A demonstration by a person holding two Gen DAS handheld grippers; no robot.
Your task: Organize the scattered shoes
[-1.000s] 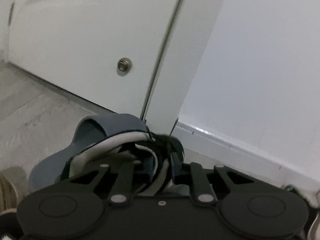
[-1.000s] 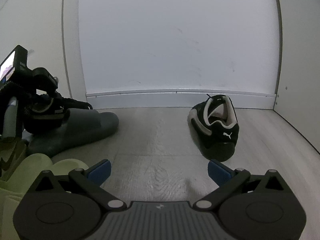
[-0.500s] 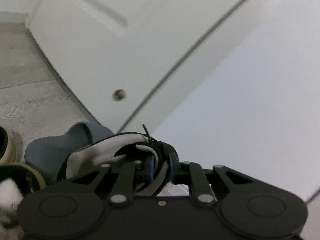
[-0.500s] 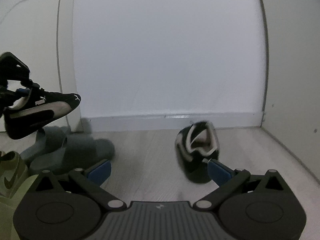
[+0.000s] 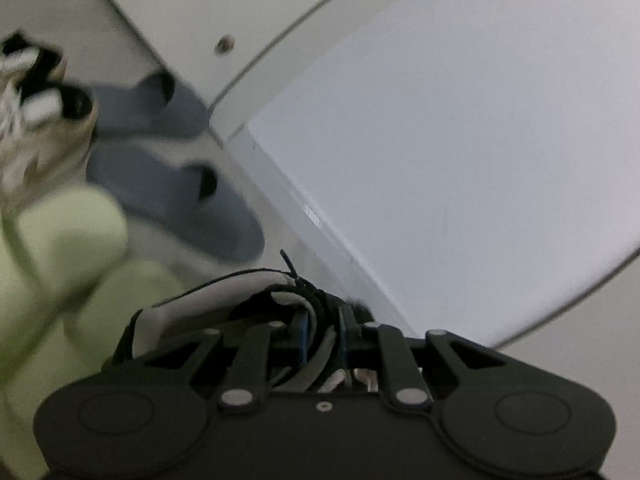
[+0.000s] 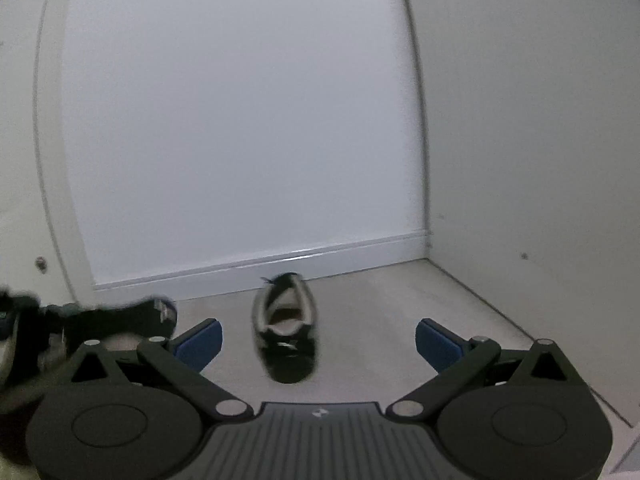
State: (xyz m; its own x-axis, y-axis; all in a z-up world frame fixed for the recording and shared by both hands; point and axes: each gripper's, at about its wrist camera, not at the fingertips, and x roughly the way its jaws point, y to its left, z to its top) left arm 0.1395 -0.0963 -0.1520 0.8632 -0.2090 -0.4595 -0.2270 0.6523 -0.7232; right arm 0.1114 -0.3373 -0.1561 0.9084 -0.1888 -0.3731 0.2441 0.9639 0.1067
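- Black low-top sneaker with cream lining [image 6: 286, 336]: lies on the pale wood-grain floor [image 6: 380, 312], at 12 o'clock from the right gripper [image 6: 318, 340]. Long axis runs near to far; the toe points toward the camera, the heel opening toward the white baseboard [image 6: 260, 266]. Blurred.
- Right gripper: blue-padded jaws spread wide, holding nothing; the sneaker shows between them, farther off.
- Second black sneaker with white stripe and lining [image 5: 240, 300]: clamped in the left gripper [image 5: 322, 338], whose jaws are drawn narrow on the collar by the laces. Most of the shoe is hidden behind the gripper body; which way its toe points cannot be told in the left view. In the right view it appears as a dark smear at 9 o'clock [image 6: 120, 314], long axis roughly left-right.
- Pair of slate-blue rubber slides [image 5: 176, 192]: on the floor at 10 o'clock in the left view, beside the white door frame [image 5: 224, 120], blurred.
- Pale green shoes [image 5: 68, 264]: at 9 o'clock, cut off by the edge, heavily blurred.
- Beige, black and white shoes [image 5: 44, 120]: at 10 o'clock, details unreadable.
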